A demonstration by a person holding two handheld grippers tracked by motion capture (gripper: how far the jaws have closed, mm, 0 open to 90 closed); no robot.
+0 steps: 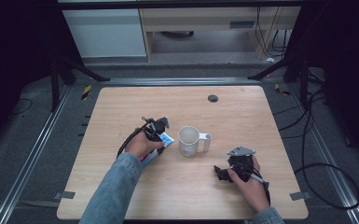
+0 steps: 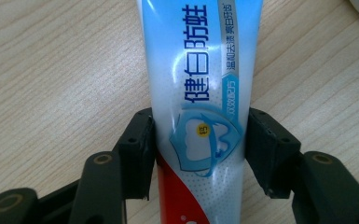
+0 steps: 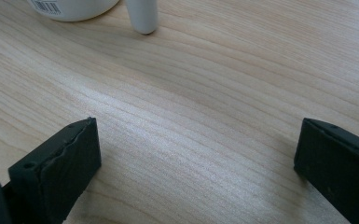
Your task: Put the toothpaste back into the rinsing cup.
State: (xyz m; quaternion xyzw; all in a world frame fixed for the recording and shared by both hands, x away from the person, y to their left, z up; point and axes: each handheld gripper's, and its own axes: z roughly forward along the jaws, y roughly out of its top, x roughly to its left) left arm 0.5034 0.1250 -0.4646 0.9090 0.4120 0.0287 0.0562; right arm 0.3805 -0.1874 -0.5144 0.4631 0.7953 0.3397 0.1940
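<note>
My left gripper [image 2: 198, 154] sits low, jaws hugging the toothpaste tube [image 2: 200, 84]; right gripper [image 3: 196, 163] rests wide open near the mug [image 1: 188, 140].

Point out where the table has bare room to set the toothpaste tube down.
Bare wood lies beyond the mug toward the table's far edge, around the dark grommet, and along the near edge between the two forearms. Crowded: the middle, where the toothpaste tube lies beside the mug.

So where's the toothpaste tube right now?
The toothpaste tube lies on the table, between the left gripper jaws, just left of the white mug.
</note>
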